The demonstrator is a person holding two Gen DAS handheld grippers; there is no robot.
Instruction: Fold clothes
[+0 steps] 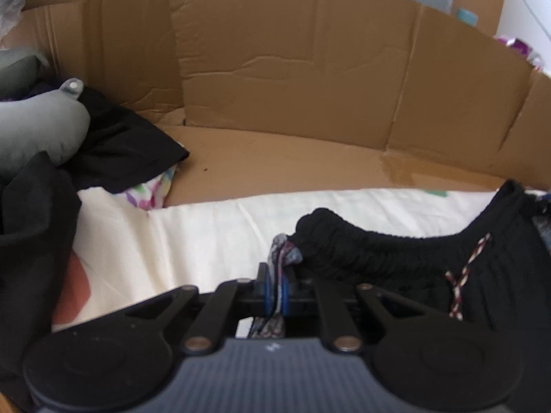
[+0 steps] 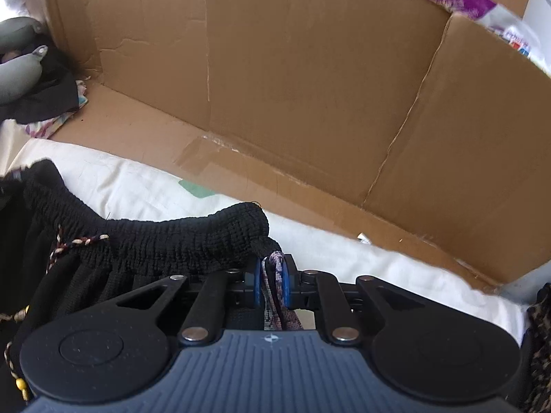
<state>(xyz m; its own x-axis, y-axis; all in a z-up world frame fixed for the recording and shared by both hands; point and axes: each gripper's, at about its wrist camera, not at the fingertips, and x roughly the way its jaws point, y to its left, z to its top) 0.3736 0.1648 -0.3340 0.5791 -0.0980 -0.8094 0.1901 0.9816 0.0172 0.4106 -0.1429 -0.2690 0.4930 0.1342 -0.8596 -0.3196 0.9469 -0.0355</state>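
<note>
Holding a black skirt [image 1: 396, 254] stretched by its waistband, left gripper [image 1: 275, 290] and right gripper [image 2: 272, 284] both clamped on its corners; laying it flat likely follows.

No readable text, brand or number is showing in either wrist view. A purple and white plastic package [image 2: 482, 7] is peeking over the brown cardboard wall [image 2: 310, 86] at the top right of the right wrist view, and it is carrying some print, but the lettering is appearing too blurred to make out. A small white mark [image 2: 270, 338] is sitting on the ridged grey gripper body, showing a symbol rather than letters.
</note>
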